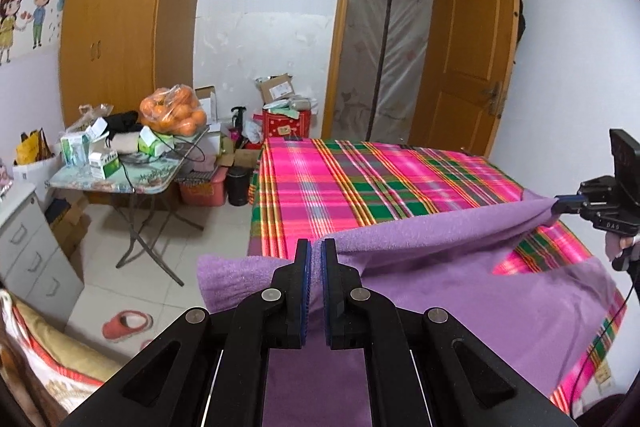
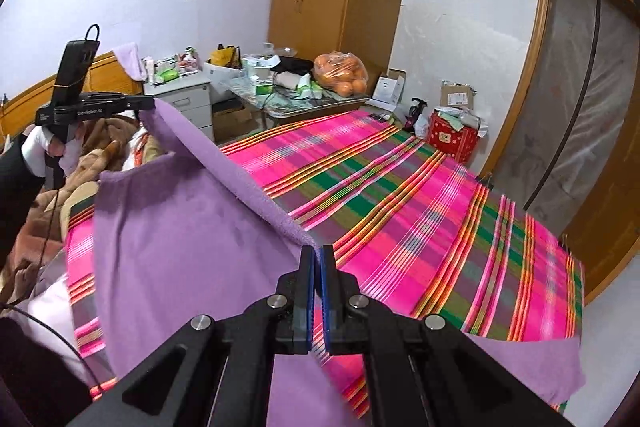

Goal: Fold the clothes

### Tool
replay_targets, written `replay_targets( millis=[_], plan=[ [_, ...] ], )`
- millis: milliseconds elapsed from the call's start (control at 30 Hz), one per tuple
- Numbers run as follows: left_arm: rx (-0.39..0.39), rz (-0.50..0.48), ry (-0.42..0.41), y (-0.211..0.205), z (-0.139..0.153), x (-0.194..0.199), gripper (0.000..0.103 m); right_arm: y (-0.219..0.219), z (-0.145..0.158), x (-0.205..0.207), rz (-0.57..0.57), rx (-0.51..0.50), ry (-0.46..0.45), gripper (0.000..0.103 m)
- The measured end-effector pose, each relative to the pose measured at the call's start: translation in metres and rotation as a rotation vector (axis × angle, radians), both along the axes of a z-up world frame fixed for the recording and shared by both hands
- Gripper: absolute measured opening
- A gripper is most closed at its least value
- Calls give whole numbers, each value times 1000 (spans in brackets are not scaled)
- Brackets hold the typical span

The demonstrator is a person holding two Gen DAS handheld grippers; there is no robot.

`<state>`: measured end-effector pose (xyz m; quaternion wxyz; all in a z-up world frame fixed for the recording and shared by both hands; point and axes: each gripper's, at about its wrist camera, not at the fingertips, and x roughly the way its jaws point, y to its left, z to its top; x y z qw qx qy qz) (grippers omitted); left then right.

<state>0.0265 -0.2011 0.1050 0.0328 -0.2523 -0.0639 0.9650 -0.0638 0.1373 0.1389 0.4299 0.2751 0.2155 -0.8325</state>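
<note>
Grippers, left [image 1: 316, 259] and right [image 2: 317, 263], are both clamped on our purple cloth [image 2: 180, 227], its held edge stretched between them above the bed [image 2: 400, 195], the rest draping toward the near edge.

left gripper [image 1: 316, 259] clamped closed, right gripper [image 2: 316, 263] clamped closed, both raised, apart

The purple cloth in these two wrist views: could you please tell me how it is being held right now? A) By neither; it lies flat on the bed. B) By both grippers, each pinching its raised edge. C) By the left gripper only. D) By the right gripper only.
B: the purple cloth has its upper edge lifted off the plaid bedsheet, with the left gripper and the right gripper each shut on that edge.
</note>
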Motion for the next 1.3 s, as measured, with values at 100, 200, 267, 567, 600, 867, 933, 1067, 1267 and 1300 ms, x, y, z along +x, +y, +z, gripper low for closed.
replay_targets(
  millis=[100,200,267,567,600,867,933,1067,1267,1300],
  plan=[
    [48,9,-6,1,-19,18,5,5,-17,21,2,11,-26,3],
    [83,21,-21,5,-40,33,5,10,-38,35,-3,25,-65,3],
    [97,25,-39,9,-55,42,5,13,-52,41,-10,34,-97,3],
    [170,50,-109,16,-93,77,5,29,-105,47,-73,41,-259,3],
    [185,53,-111,16,-94,81,5,31,-107,48,-79,31,-274,4],
    [417,160,-74,-8,-99,90,31,39,-111,52,-105,-91,-417,29],
    [472,187,-94,-14,-103,85,34,41,-114,47,-129,-142,-495,38],
    [564,227,-127,-21,-115,74,42,45,-120,38,-175,-244,-652,46],
    [646,231,-118,-30,-116,62,43,40,-126,23,-232,-329,-782,47],
    [646,234,-113,-31,-114,60,43,38,-127,21,-242,-342,-793,47]
  ],
)
